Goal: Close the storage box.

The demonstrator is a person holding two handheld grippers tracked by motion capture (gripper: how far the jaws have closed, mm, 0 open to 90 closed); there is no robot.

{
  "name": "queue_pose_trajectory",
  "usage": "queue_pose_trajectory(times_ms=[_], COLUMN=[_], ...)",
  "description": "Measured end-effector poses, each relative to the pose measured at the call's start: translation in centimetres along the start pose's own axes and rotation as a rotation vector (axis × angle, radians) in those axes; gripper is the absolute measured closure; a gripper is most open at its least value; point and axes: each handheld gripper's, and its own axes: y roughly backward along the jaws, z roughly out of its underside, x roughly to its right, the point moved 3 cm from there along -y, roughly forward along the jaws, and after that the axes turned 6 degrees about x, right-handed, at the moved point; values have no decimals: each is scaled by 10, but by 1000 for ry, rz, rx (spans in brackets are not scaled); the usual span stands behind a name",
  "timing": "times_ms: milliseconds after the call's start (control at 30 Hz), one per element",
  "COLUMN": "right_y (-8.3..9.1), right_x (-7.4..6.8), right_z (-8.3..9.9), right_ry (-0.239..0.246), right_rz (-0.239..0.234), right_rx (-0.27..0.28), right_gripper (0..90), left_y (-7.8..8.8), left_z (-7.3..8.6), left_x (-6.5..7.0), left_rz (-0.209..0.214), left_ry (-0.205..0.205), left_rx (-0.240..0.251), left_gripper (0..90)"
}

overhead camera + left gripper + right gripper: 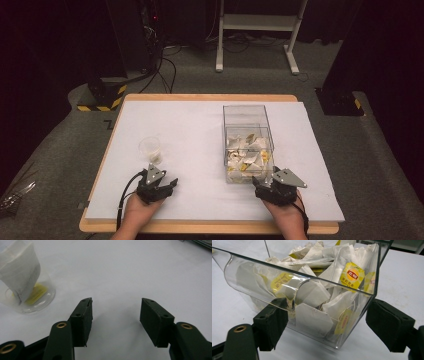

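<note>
A clear plastic box (247, 117) stands right of the mat's middle, its near half filled with several white tea bags (247, 152) bearing yellow tags. My right gripper (264, 181) sits at the box's near end, open. In the right gripper view the box (249, 275) and its tea bags (312, 293) lie between the spread pads of the right gripper (329, 322), and the right pad stands apart from the wall. A small clear cup (150, 149) holds one tea bag (20, 272). My left gripper (162, 181) rests just below it, open and empty. The left gripper (115, 315) has the cup (37, 298) up to its left.
A white mat (190, 125) covers the wooden table (200, 227). Beyond the far edge are a yellow-black striped stand base (105, 97), cables and a white frame's legs (255, 30). Metal parts (15, 192) lie on the floor at the left.
</note>
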Motion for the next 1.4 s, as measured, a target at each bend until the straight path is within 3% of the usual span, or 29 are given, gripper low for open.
queue_pose_trajectory(times_ms=[900,1400], right_y=[-22,-43], right_x=[9,15], right_z=[-8,-17], right_ry=[-31,-35], right_rz=[63,119], right_rx=[18,29], right_gripper=[151,156], left_y=[0,0], left_z=[0,0], left_x=[0,0], left_rz=[3,7], left_ry=[-4,-5], left_rx=[-9,-10], left_gripper=[437,437])
